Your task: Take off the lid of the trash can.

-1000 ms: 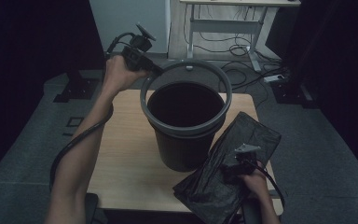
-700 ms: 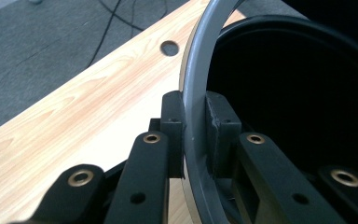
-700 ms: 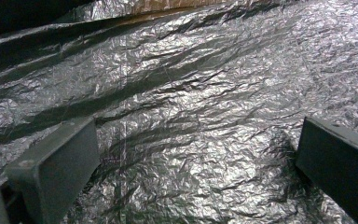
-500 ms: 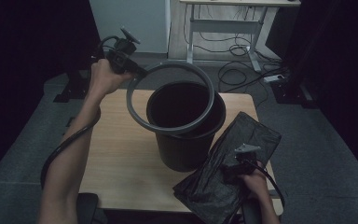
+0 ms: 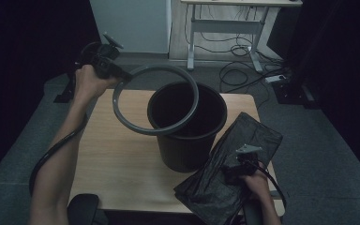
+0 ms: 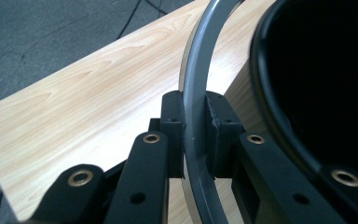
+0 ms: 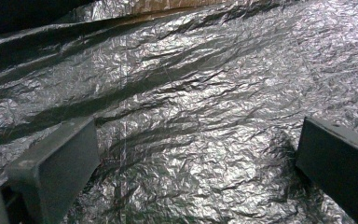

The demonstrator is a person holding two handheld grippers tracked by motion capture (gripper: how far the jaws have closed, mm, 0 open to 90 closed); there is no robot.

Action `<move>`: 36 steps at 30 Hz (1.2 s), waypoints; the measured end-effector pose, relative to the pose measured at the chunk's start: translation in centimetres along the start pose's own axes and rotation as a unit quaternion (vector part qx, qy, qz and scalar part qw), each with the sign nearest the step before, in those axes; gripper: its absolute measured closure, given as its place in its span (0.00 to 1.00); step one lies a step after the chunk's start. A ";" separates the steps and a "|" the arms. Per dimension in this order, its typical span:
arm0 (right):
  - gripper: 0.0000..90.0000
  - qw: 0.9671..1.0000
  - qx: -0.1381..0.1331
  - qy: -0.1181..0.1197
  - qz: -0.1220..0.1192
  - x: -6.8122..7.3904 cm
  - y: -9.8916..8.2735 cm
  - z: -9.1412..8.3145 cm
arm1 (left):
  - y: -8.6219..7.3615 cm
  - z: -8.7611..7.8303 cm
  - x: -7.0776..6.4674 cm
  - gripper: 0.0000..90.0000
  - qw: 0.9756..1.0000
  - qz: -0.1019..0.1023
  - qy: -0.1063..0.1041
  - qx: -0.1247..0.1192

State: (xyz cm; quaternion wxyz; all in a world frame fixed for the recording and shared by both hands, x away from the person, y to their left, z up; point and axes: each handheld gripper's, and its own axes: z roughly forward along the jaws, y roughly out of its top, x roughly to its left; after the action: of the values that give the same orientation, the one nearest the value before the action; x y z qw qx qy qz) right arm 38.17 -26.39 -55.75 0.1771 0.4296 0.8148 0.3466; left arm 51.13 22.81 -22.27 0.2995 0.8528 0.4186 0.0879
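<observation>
Light wooden table (image 5: 117, 154) on grey carpet floor (image 5: 318, 154); white cabinet (image 5: 131, 23) behind it; white-framed desk (image 5: 225, 28) beside cabinet, tangle of black cables (image 5: 236, 70) and power strip (image 5: 276, 77) on floor beneath

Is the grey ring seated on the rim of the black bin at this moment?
No, the grey ring is lifted and tilted off the black bin, clamped at its edge by the left gripper.
</observation>
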 end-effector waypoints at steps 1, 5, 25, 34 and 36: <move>0.00 1.000 0.000 0.000 0.000 0.0 0.0 0.0 | -0.2 -0.1 0.2 0.87 1.000 -0.003 0.002 0.000; 0.00 1.000 0.000 0.000 0.000 0.0 0.0 0.0 | -1.1 -0.7 1.1 0.87 1.000 -0.011 0.007 0.000; 0.00 1.000 0.000 0.000 0.000 0.0 0.0 0.0 | -5.4 -2.5 4.7 0.87 0.998 -0.053 0.029 -0.001; 0.00 1.000 0.000 0.000 0.000 0.0 0.0 0.0 | -7.6 -3.6 6.3 0.87 0.996 -0.076 0.038 -0.004; 0.00 1.000 0.000 0.000 0.000 0.0 0.0 0.0 | -8.2 -3.8 6.7 0.87 0.996 -0.080 0.039 -0.004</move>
State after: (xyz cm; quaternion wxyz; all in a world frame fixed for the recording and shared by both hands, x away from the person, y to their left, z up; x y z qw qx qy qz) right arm 38.17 -26.39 -55.75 0.1771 0.4296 0.8148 0.3466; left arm 48.46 33.49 -24.63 0.2919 0.8115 0.4965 0.0989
